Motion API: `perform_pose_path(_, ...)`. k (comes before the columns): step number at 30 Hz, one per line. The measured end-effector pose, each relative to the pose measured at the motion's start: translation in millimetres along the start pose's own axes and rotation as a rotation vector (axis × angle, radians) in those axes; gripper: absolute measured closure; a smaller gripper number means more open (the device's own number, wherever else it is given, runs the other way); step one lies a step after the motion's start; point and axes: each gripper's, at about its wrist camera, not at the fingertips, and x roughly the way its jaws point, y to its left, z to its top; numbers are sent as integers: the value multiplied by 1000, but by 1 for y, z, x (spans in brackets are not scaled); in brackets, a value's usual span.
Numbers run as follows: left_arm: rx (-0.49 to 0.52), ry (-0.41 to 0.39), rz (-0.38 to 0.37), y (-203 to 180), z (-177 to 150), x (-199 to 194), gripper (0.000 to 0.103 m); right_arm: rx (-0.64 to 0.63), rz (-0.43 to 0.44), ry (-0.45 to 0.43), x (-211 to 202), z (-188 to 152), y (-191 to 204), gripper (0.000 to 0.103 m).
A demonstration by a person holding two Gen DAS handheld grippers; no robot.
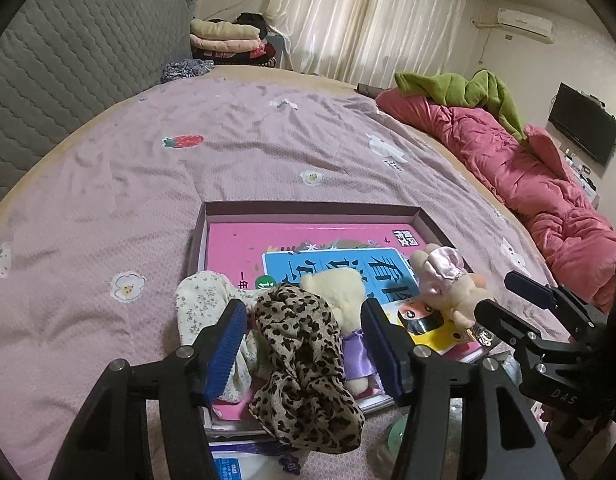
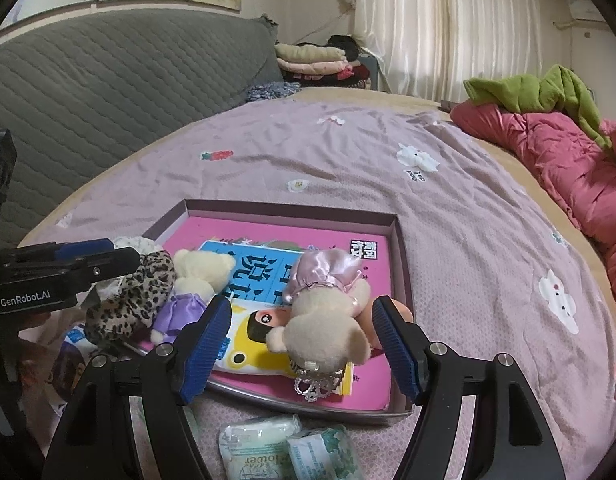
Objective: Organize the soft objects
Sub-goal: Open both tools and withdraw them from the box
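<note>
A shallow box [image 1: 312, 209] [image 2: 400, 248] with books in it lies on the bed. My left gripper [image 1: 304, 344] is open, its fingers on either side of a leopard-print cloth [image 1: 304, 360] [image 2: 136, 292] at the box's near left. A cream bear in a purple skirt [image 1: 340, 300] [image 2: 196, 276] and a floral cloth [image 1: 200, 304] lie beside the leopard cloth. My right gripper [image 2: 304, 344] is open around a cream doll in a pink satin dress [image 2: 324, 312] [image 1: 448, 280] with a silver crown [image 2: 318, 380]. I cannot tell whether either gripper's pads touch the thing between them.
The purple bedspread [image 1: 188, 160] stretches beyond the box. A red quilt [image 1: 528, 184] with a green blanket [image 2: 540, 92] lies at the right. A grey headboard [image 2: 108, 80] is at the left, folded clothes [image 1: 228, 40] at the back. Tissue packs [image 2: 284, 452] lie in front.
</note>
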Motion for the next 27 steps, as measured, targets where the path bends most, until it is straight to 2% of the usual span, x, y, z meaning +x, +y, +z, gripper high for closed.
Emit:
perform_pose_path(13,-4,-28,36,3,-8,-19,44,8,17,-38,-16,-3,-7,28)
perform_pose_path(27,-18,-74,62,4,-19,-40,44,13,-4,-114,-51,-13,-30,28)
